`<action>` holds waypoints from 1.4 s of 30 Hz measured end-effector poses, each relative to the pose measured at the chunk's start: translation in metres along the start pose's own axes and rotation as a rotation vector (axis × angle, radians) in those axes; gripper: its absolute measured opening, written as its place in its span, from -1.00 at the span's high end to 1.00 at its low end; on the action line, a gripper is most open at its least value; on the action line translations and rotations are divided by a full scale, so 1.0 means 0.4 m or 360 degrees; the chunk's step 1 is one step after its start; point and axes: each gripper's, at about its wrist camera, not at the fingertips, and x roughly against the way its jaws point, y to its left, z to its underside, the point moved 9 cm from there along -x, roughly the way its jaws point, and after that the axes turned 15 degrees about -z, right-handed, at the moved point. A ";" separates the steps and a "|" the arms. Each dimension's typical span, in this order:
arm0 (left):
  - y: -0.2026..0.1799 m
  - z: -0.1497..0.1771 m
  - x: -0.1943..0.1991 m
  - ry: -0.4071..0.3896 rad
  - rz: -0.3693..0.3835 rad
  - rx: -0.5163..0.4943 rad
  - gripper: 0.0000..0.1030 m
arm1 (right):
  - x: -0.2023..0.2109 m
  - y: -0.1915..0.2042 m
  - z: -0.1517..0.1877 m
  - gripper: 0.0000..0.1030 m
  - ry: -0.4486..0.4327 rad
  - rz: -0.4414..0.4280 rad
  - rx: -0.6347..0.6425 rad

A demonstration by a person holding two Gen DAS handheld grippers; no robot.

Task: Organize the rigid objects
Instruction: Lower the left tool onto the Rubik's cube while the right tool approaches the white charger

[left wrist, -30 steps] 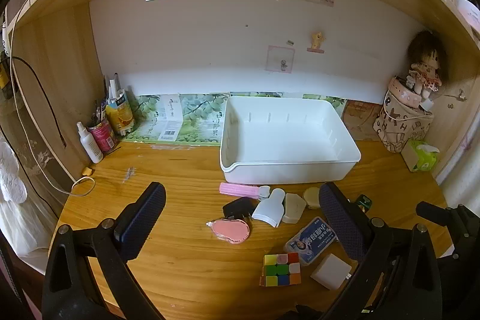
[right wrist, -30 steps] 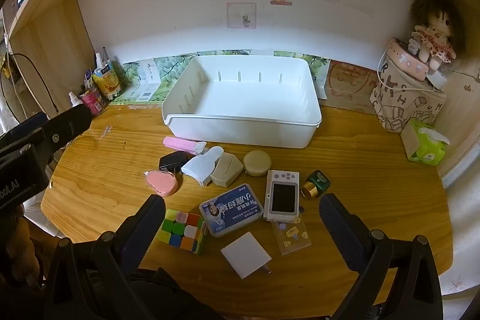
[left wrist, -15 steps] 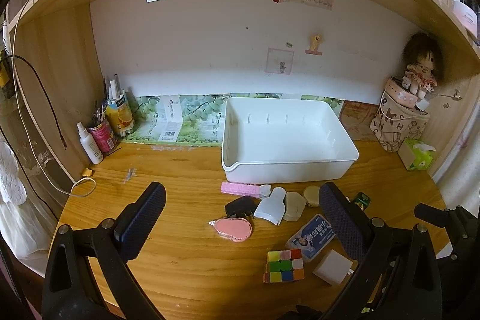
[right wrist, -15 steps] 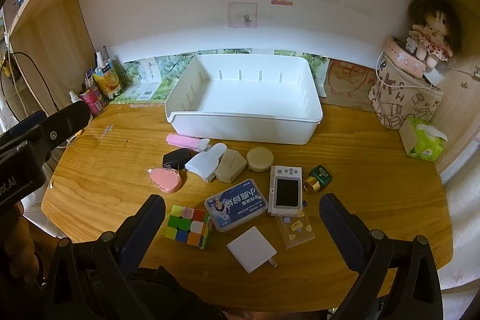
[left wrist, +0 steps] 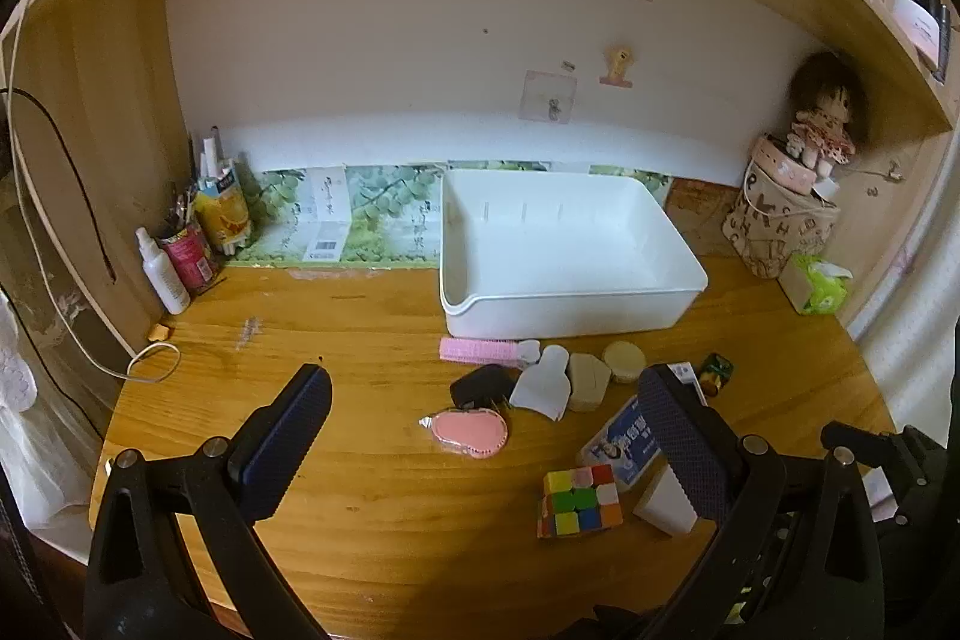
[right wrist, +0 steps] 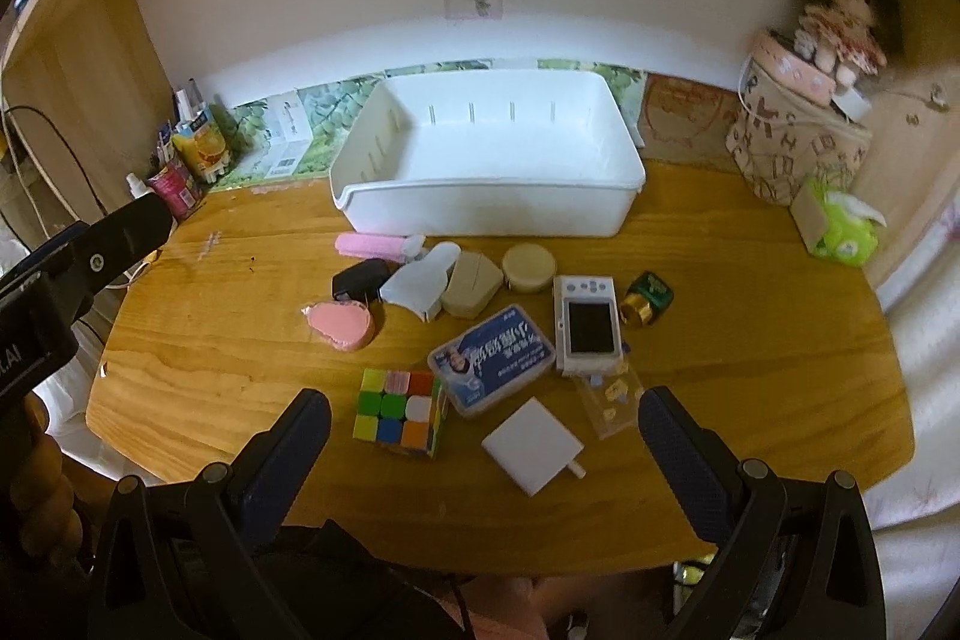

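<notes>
An empty white bin [right wrist: 489, 148] stands at the back of the wooden desk; it also shows in the left wrist view [left wrist: 564, 250]. In front of it lie small rigid objects: a colour cube [right wrist: 399, 412], a blue tin [right wrist: 492, 358], a white handheld console [right wrist: 588, 322], a white square charger [right wrist: 531, 445], a pink oval [right wrist: 337, 325], a black plug [right wrist: 360, 278], a round beige tin [right wrist: 528, 268], a green and gold bottle [right wrist: 645, 298]. My right gripper [right wrist: 483, 436] is open above the desk's near edge. My left gripper [left wrist: 480, 430] is open and empty over the desk's left front.
Bottles and cans [left wrist: 192, 238] stand in the back left corner. A patterned bag with a doll [right wrist: 798, 142] and a green tissue pack [right wrist: 840, 226] stand at the right. A white cable [left wrist: 150, 361] lies at the left edge. A shelf runs overhead.
Both grippers have drawn back and tilted slightly; the objects sit a little farther off in both views. Nothing on the desk has moved.
</notes>
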 end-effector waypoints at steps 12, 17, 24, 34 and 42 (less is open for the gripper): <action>-0.058 0.087 -0.082 0.0268 0.0121 -0.0165 -0.98 | -0.017 -0.050 0.122 -1.00 0.0091 0.0057 -0.0308; -0.085 0.144 -0.121 0.0435 0.0111 -0.0250 -0.98 | -0.036 -0.090 0.178 -1.00 0.0155 0.0045 -0.0489; -0.112 0.221 -0.189 0.0712 0.0071 -0.0347 -0.98 | -0.090 -0.142 0.214 -1.00 0.0263 -0.0039 -0.0677; -0.176 0.284 -0.265 0.1018 0.0090 -0.0358 -0.98 | -0.193 -0.211 0.235 -0.93 0.0439 -0.0279 -0.0974; -0.213 0.303 -0.302 0.1168 0.0082 -0.0340 -0.98 | -0.247 -0.255 0.227 -0.83 0.0540 -0.0418 -0.1174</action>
